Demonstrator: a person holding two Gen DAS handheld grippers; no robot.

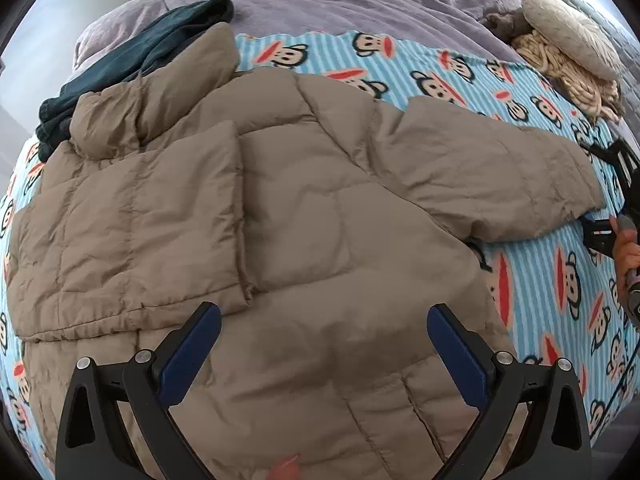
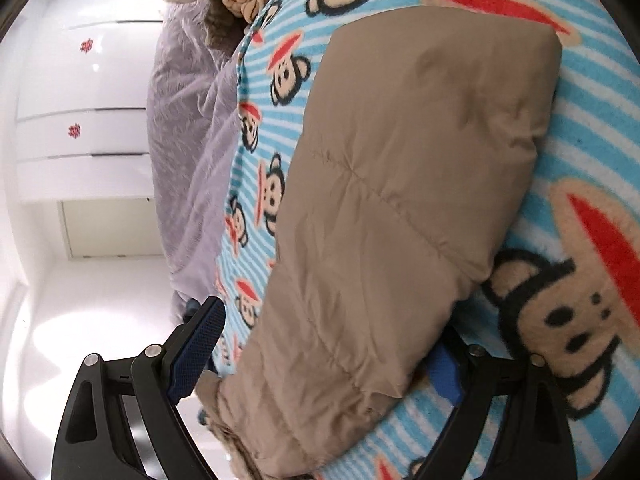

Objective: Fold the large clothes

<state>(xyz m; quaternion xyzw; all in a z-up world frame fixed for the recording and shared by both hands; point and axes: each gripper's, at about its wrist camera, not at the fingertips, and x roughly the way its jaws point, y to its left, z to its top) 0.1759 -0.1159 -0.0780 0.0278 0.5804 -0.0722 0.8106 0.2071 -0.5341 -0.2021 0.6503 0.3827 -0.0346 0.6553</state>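
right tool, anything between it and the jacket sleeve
Nothing visible. The right tool already straddles the cuff end of the jacket sleeve, its open fingers either side, with only the monkey blanket beneath. Whether the pads press the fabric can't be told.

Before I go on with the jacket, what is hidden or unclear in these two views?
- Left wrist: jacket hem cut off by bottom edge; right gripper mostly beyond right edge.
- Right wrist: sleeve cuff hides one fingertip of right gripper; contact unclear.
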